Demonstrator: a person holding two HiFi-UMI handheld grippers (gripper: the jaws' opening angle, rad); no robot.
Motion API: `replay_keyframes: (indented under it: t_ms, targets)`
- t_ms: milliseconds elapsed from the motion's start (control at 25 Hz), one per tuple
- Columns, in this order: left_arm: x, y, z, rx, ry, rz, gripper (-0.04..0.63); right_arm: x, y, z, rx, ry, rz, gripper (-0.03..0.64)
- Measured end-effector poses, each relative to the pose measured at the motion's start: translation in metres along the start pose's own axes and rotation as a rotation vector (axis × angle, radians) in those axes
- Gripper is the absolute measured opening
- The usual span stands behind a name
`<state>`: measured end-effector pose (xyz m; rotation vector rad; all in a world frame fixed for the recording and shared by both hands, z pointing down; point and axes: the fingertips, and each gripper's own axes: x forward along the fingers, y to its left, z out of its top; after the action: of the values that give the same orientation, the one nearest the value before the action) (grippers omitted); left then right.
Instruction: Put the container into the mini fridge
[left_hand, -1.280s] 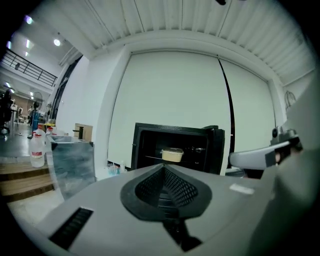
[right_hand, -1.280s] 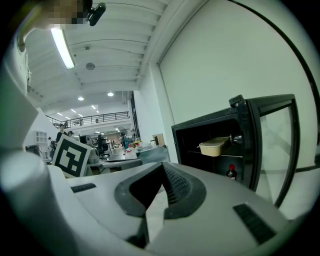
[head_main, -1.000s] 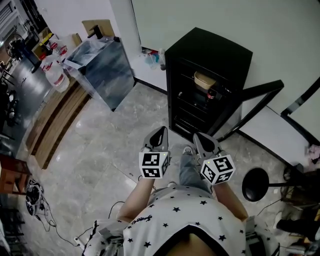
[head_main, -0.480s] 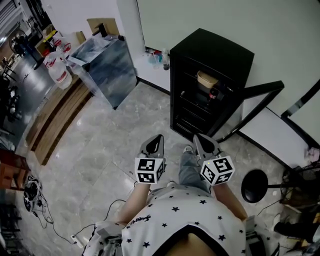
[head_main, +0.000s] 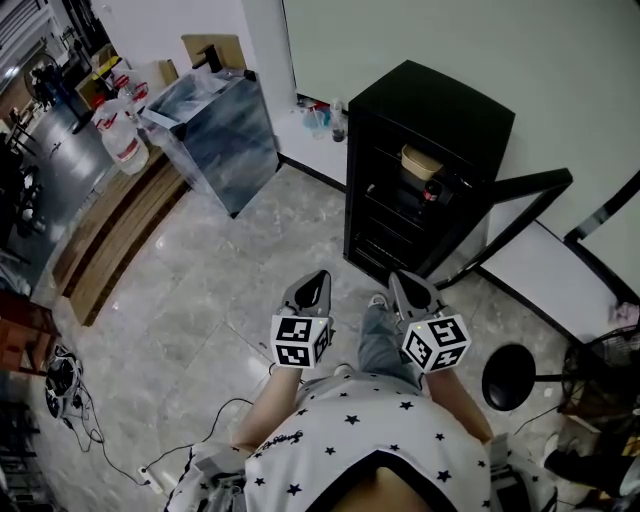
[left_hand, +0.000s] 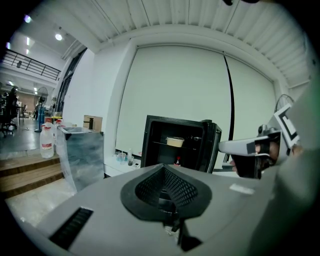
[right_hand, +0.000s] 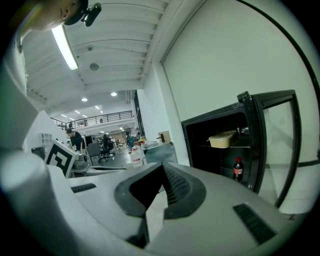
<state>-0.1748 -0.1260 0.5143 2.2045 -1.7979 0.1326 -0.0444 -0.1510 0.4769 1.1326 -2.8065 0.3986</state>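
Close in, the left gripper and right gripper both have jaws clenched on nothing. Beyond them the mini fridge stands with its door swung wide, and the container already sits on its upper shelf, above a bottle. It looks a light, thin-walled lidded tub, likely to flex: pinch gently across the sides, below the rim

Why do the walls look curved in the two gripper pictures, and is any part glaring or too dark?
Left gripper view: the wide-angle lens bows the wall and ceiling and blackens the corners. Right gripper view: same bending, and the ceiling lamp glares white. Head view: straighter lines, even light, but the mini fridge interior is dark.
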Motion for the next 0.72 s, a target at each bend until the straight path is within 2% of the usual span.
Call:
replay_keyframes:
  t_ms: [720]
  targets:
    - [0.0070, 0.0050, -0.0071, -0.009, 0.019, -0.003, 0.012, 0.0080, -0.0001, -0.0030, -0.021, 0.010, -0.004, -0.008]
